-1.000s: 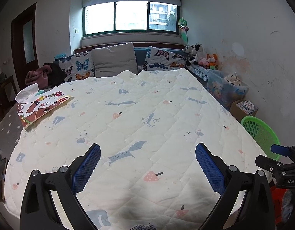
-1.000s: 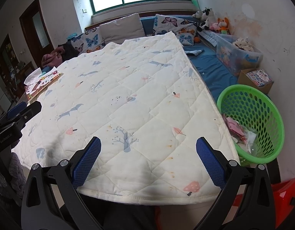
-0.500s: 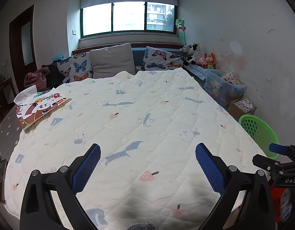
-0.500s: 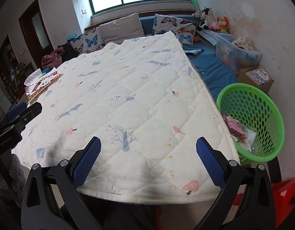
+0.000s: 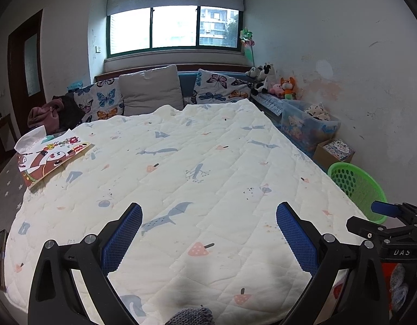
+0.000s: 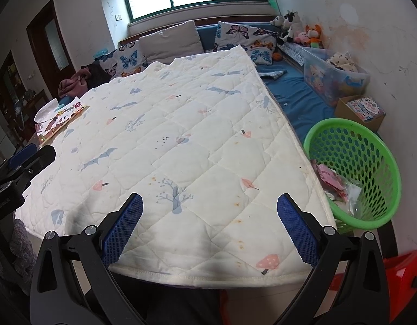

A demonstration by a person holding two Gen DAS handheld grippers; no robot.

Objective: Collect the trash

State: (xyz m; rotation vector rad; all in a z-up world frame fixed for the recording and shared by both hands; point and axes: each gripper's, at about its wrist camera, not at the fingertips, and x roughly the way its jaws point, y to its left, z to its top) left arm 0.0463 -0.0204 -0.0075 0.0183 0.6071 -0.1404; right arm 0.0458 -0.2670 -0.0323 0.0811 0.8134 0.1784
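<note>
Quilt [image 6: 186, 124] spread wide, bare of litter. Basket [image 6: 371, 146] just right of it, wrappers [image 6: 330, 178] inside. Left gripper [image 5: 208, 233] and right gripper [image 6: 209, 230] spread, empty. Likely wrapping up or scanning; next, checking around book [image 5: 51, 159].

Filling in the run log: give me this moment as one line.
left tool: open, empty | right tool: open, empty | both over quilt | green basket: holds wrappers, right of bed

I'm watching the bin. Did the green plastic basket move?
No. The green plastic basket sits in the same spot beside the white quilted blanket; only the camera shifted slightly.
</note>
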